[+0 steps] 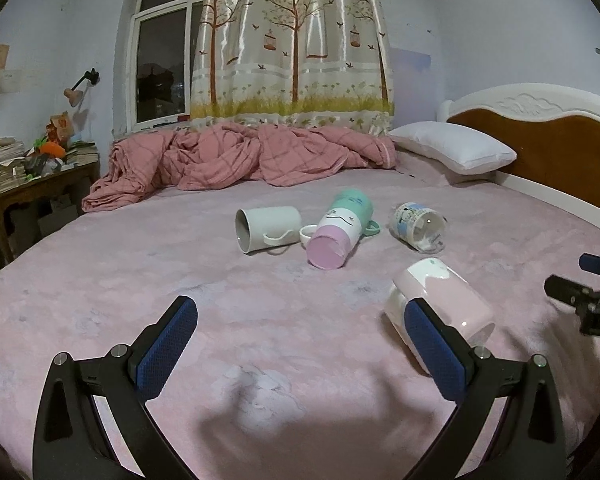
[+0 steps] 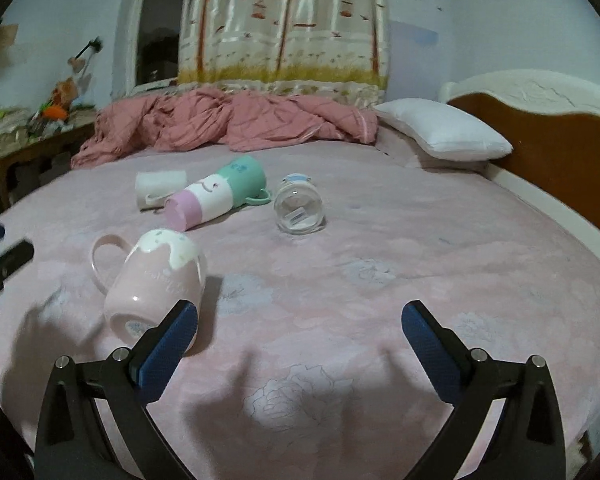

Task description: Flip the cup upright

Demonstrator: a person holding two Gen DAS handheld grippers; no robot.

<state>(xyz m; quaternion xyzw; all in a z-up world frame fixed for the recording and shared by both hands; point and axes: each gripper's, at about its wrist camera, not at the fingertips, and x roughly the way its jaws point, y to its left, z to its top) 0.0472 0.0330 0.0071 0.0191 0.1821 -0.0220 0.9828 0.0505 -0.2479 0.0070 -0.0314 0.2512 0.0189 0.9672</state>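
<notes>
Several cups lie on their sides on the pink bed. A pink mug with a white rim (image 1: 448, 300) (image 2: 156, 280) lies nearest, just past my left gripper's right finger and my right gripper's left finger. Farther off lie a white mug (image 1: 266, 228) (image 2: 158, 188), a tall pink, white and green cup (image 1: 338, 228) (image 2: 216, 196) and a clear glass cup (image 1: 418, 226) (image 2: 298, 210). My left gripper (image 1: 300, 320) is open and empty. My right gripper (image 2: 300, 322) is open and empty; it also shows at the right edge of the left wrist view (image 1: 580, 280).
A crumpled pink quilt (image 1: 236, 160) lies across the far side of the bed. A white pillow (image 1: 452, 146) rests by the wooden headboard (image 1: 548, 144) at right. A cluttered wooden side table (image 1: 32, 176) stands at left under the window.
</notes>
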